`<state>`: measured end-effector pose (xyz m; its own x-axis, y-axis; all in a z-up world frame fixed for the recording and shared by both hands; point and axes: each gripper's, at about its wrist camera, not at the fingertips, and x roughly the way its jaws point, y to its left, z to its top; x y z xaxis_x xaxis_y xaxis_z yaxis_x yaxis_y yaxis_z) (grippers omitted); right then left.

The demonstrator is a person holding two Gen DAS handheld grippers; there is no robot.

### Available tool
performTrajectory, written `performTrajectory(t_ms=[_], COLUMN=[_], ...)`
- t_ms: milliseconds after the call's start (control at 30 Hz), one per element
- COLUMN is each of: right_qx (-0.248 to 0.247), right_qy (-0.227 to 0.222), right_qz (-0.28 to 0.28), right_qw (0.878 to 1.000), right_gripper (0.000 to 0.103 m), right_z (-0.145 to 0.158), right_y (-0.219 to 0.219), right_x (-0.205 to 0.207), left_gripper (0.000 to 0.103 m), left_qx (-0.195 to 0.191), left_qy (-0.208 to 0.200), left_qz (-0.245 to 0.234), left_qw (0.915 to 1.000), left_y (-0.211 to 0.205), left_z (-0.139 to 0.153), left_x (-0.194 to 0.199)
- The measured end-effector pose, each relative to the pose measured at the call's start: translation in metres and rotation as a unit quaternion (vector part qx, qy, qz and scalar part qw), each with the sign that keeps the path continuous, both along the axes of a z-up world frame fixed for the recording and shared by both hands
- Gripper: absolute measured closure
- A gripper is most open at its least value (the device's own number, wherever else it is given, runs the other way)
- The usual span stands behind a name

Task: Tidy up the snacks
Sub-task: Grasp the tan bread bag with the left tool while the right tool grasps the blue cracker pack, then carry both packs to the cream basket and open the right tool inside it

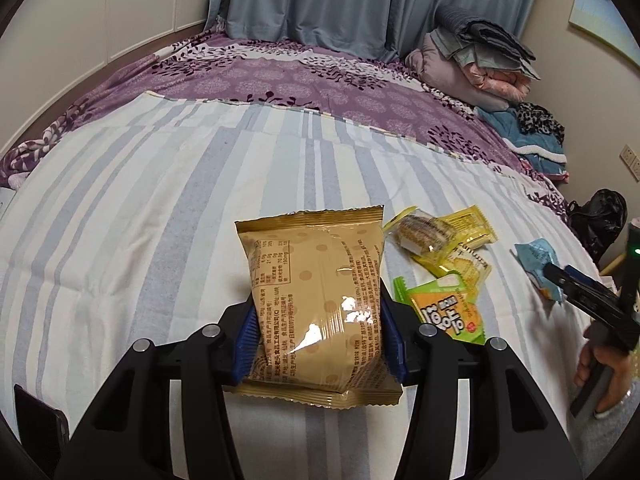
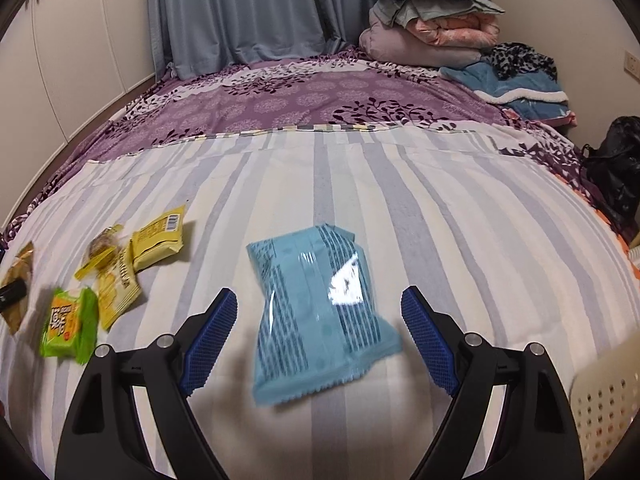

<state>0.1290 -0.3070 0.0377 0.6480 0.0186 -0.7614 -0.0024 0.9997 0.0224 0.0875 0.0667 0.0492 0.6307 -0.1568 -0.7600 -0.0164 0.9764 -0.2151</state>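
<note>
My left gripper [image 1: 318, 332] is shut on a tan snack packet [image 1: 316, 280]; its blue pads [image 1: 246, 336] press both sides and the packet is lifted off the striped sheet [image 1: 160, 200]. To its right lie yellow packets [image 1: 472, 226], a clear-wrapped biscuit [image 1: 420, 232] and a green-and-orange packet [image 1: 444, 312]. A light blue packet [image 2: 304, 344] lies flat on the sheet between the wide-apart fingers of my right gripper [image 2: 320, 296], which is open and not touching it. The green packet [image 2: 70, 326] and yellow packets [image 2: 158, 240] show at the left of the right wrist view.
A cream perforated basket [image 2: 604, 404] stands at the lower right. Folded blankets [image 2: 436, 12] and a blue towel [image 2: 520, 84] pile up at the bed's far right corner. A black bag [image 2: 616, 160] sits beside the bed. A person's hand [image 1: 608, 368] holds the right gripper.
</note>
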Motion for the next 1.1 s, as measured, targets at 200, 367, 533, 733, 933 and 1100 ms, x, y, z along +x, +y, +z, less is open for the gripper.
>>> performTrajectory(t_ms=[200, 367, 533, 733, 933, 1100], right_qx=[0.004, 0.000, -0.014, -0.006, 0.009, 0.018], right_qy=[0.030, 0.046, 0.045, 0.039, 0.020, 0.000], right_qz=[0.010, 0.014, 0.009, 0.001, -0.005, -0.003], right_qw=[0.999, 0.999, 0.999, 0.999, 1.000, 1.000], right_gripper=[0.019, 0.025, 0.041, 0.048, 0.048, 0.048], right_z=[-0.012, -0.018, -0.015, -0.009, 0.008, 0.027], right_y=[0.004, 0.007, 0.005, 0.000, -0.006, -0.007], right_x=[0.021, 0.027, 0.024, 0.008, -0.017, -0.042], left_gripper=[0.051, 0.051, 0.051, 0.051, 0.051, 0.051], left_qx=[-0.004, -0.006, -0.008, -0.009, -0.011, -0.013], left_qy=[-0.010, -0.013, -0.014, -0.020, -0.032, -0.043], left_qz=[-0.010, -0.019, -0.029, -0.036, -0.048, -0.062], left_qw=[0.9999, 0.9997, 0.9995, 0.9991, 0.9983, 0.9971], left_y=[-0.006, -0.013, -0.021, -0.026, -0.033, -0.042], left_z=[0.011, 0.015, 0.017, 0.024, 0.035, 0.045], left_x=[-0.005, -0.006, -0.009, -0.013, -0.020, -0.030])
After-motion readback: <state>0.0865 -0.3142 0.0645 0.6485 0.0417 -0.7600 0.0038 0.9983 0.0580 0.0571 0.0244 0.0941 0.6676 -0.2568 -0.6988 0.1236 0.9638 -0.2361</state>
